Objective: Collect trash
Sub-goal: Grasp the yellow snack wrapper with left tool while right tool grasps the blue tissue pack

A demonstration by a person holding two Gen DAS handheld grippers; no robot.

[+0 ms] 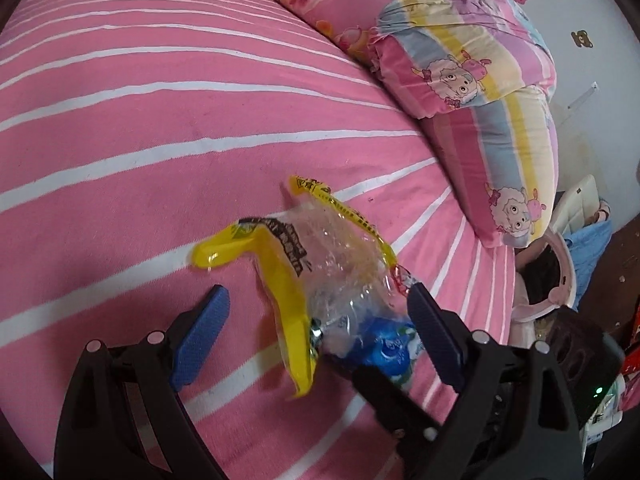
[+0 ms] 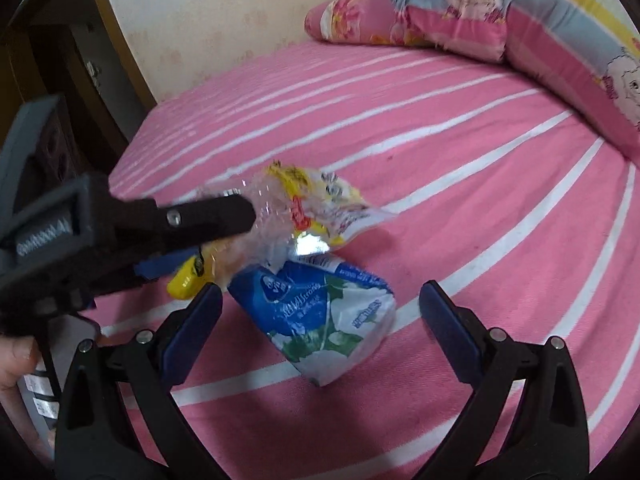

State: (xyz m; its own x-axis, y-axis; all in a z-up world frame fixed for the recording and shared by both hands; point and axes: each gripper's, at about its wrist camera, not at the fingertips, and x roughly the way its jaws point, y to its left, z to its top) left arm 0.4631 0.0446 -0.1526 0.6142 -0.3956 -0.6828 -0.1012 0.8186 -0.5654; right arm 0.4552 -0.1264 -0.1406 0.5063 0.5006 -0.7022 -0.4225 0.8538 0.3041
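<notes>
In the lower half of the left wrist view the left gripper [image 1: 316, 328] stands wide, its blue pads either side of a crumpled yellow-and-clear plastic wrapper [image 1: 320, 248] without pressing it. In the lower half of the right wrist view the right gripper [image 2: 320, 320] is likewise spread wide, with a blue-and-white plastic pouch [image 2: 320, 312] lying between its pads, untouched. Both pieces lie together at frame centre on the pink striped bedsheet [image 1: 140, 128]. They look light, limp and slick, likely to slide or crackle flat; a bunched fold should give the surest hold. The left gripper's arm covers part of the wrapper in the right wrist view, and its print is unreadable. Cartoon-sheep pillows [image 1: 480, 80] fill the upper right.
</notes>
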